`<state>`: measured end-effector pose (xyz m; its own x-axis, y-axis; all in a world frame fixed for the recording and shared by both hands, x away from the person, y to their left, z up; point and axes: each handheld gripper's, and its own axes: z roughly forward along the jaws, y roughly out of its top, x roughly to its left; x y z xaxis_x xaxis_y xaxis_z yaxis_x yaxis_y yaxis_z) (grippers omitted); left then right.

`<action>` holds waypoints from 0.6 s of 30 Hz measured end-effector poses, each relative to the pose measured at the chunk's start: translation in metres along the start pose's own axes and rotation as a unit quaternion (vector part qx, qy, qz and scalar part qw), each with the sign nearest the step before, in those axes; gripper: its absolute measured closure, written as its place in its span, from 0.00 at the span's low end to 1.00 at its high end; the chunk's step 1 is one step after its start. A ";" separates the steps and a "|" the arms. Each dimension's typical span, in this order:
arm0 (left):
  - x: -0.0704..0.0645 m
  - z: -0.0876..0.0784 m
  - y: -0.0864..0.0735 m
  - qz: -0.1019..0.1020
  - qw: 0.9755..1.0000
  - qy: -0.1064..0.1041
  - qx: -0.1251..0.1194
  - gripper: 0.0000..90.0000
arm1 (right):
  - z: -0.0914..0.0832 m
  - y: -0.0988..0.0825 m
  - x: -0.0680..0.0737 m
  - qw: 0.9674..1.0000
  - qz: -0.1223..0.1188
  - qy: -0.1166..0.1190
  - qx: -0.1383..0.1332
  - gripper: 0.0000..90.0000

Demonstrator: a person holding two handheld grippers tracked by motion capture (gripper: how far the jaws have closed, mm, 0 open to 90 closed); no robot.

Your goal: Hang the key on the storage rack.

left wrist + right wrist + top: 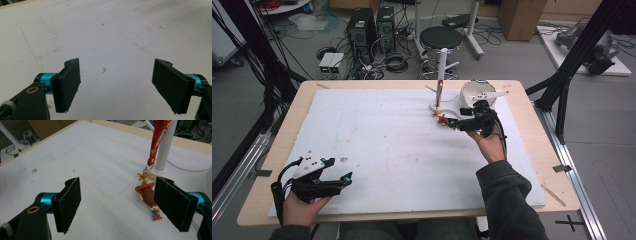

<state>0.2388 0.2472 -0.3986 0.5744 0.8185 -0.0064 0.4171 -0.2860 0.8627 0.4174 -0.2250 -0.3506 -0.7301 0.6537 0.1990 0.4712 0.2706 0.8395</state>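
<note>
A red patterned lanyard (pixel 157 140) hangs down a white pole (pixel 165 147) on a stand at the table's far right. A gold clasp (pixel 144 176) at its lower end carries a small cowboy figure (pixel 148 195), which lies on the white board. My right gripper (pixel 120 202) is open; the figure lies just inside its right pad, and nothing is pinched. In the high view this gripper (pixel 455 120) sits beside the figure (pixel 442 118) below the pole (pixel 442 65). My left gripper (pixel 338 169) rests open at the near left corner, over bare board (pixel 100 30), with nothing between its pads (pixel 70 82).
A white round bowl (pixel 477 92) with a white arm across it stands right behind the right gripper, joined to the stand's flat base (pixel 447 106). The white board (pixel 387 145) covers most of the wooden table. A stool (pixel 441 37) and computer cases stand on the floor beyond.
</note>
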 end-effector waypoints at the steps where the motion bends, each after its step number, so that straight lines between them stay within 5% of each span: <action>1: 0.000 0.000 0.000 0.000 1.000 0.000 0.001 0.26 | -0.001 -0.001 0.000 1.000 -0.001 -0.001 -0.001 0.23; 18: -0.001 -0.001 -0.001 -0.001 1.000 0.000 0.000 0.26 | -0.011 -0.018 0.005 1.000 -0.002 -0.006 -0.001 0.18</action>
<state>0.2372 0.2471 -0.3990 0.5734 0.8193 -0.0073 0.4181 -0.2849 0.8626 0.3998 -0.2345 -0.3591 -0.7255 0.6614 0.1902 0.4679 0.2715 0.8410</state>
